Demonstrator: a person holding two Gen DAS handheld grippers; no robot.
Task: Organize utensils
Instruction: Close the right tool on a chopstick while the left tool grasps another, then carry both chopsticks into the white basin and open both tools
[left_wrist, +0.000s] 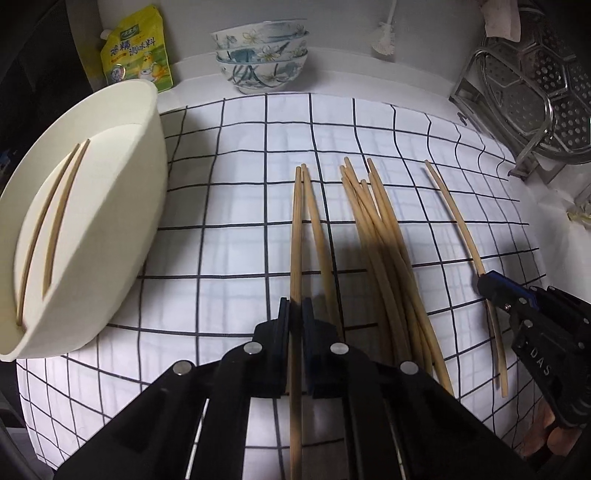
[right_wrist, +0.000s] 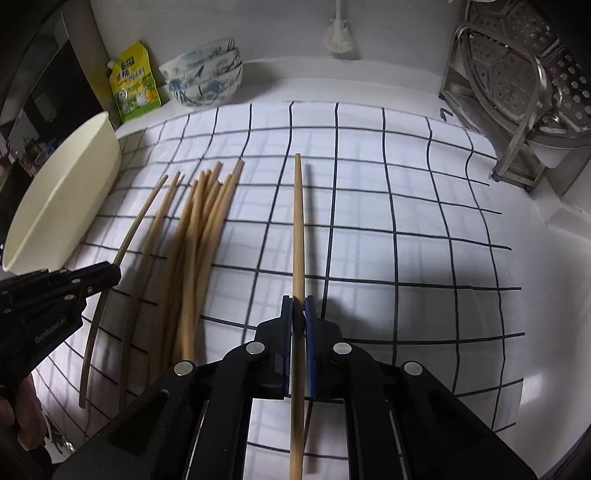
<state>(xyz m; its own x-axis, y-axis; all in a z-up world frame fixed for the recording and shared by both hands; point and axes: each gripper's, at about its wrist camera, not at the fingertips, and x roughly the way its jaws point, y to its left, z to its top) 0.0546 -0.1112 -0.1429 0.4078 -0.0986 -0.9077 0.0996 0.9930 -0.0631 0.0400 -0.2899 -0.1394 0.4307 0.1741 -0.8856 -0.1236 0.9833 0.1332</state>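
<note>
Several bamboo chopsticks (left_wrist: 384, 236) lie in a loose pile on a white checked cloth (left_wrist: 236, 206). My left gripper (left_wrist: 295, 306) is shut on one chopstick (left_wrist: 296, 221), beside another lying chopstick (left_wrist: 317, 236). My right gripper (right_wrist: 298, 306) is shut on a single chopstick (right_wrist: 298, 221), held just above the cloth; it also shows at the right of the left wrist view (left_wrist: 487, 284). A cream holder (left_wrist: 88, 221) lies on its side at the left with two chopsticks (left_wrist: 55, 221) inside. The pile shows in the right wrist view (right_wrist: 199, 229), with my left gripper (right_wrist: 107, 273) at the left.
Stacked floral bowls (left_wrist: 262, 55) and a yellow seasoning pouch (left_wrist: 136, 51) stand at the back. A metal rack with steamer plates (left_wrist: 535, 92) stands at the right, also seen in the right wrist view (right_wrist: 517, 96). A white brush (left_wrist: 384, 37) hangs on the wall.
</note>
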